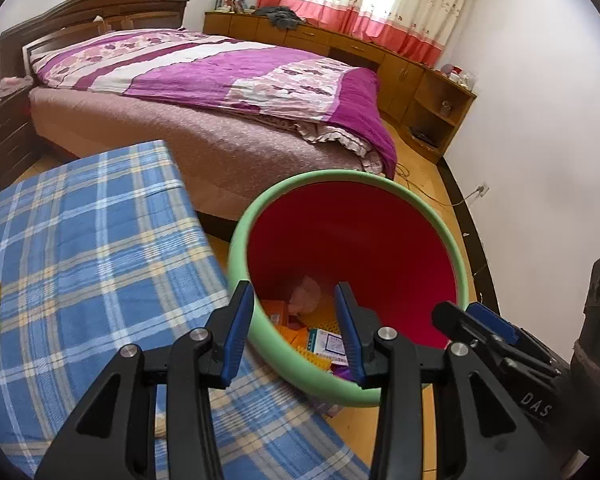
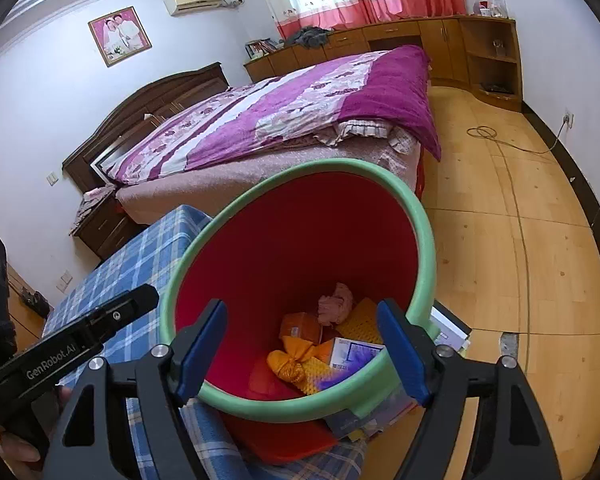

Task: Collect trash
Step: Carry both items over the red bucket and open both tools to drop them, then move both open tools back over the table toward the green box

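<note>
We see the bed (image 1: pixel 204 80) beyond the plaid-covered counter (image 1: pixel 80 240); beside it stands our red bin (image 2: pixel 300 248) with its green rim, holding boxes and a pink wad (image 2: pixel 334 308). Our left gripper (image 1: pixel 296 334) and right gripper (image 2: pixel 300 348) both hang open, empty, above it.

One bin (image 2: pixel 420 240), two tools (image 1: pixel 296 336) (image 2: pixel 300 348) — one bed (image 1: pixel 220 92), one checked table (image 1: pixel 80 232).

Black gripper (image 1: pixel 296 332), blue pads (image 1: pixel 236 332)
</note>
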Available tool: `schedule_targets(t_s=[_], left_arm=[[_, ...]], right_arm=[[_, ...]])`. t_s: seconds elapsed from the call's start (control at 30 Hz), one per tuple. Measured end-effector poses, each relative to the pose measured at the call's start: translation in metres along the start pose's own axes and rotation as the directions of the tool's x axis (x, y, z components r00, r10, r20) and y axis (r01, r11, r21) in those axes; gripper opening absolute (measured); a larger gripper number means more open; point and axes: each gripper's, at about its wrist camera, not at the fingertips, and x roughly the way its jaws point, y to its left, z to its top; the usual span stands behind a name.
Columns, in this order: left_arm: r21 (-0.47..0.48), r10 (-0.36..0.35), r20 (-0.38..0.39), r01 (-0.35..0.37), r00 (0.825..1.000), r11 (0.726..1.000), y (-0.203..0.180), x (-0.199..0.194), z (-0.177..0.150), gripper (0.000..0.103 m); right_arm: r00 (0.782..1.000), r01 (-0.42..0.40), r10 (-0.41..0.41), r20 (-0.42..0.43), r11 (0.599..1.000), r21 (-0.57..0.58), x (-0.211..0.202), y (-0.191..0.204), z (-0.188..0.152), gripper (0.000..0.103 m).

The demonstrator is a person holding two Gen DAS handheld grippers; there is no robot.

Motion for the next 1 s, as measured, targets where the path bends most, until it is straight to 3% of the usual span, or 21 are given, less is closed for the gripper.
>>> schedule_targets(t_s=[0.07, 0.6, 1.0], left_arm=[[-0.01, 0.002, 0.003, -0.002, 1.0, 1.0, 0.005, -0.004, -0.002, 0.042], [-0.072, 0.071, 0.053, -0.067, 0.996, 0.995, 0.052, -0.048, -0.016, 0.042], [-0.144, 0.178, 0.054, -0.169, 0.983, 0.975, 0.102, -0.068, -0.026, 0.048]], right_arm=[[1.0, -0.001, 0.001, 0.007, 1.0, -0.005, 0.0, 0.003, -0.001, 0.083], [0.999, -0.04, 0.041, 0.034, 0.998, -0.039, -0.014, 0.039, -0.009, 0.084], [0.995, -0.096, 0.096, -0.009, 0.991, -0.096, -0.004, 0.081, -0.017, 0.084]])
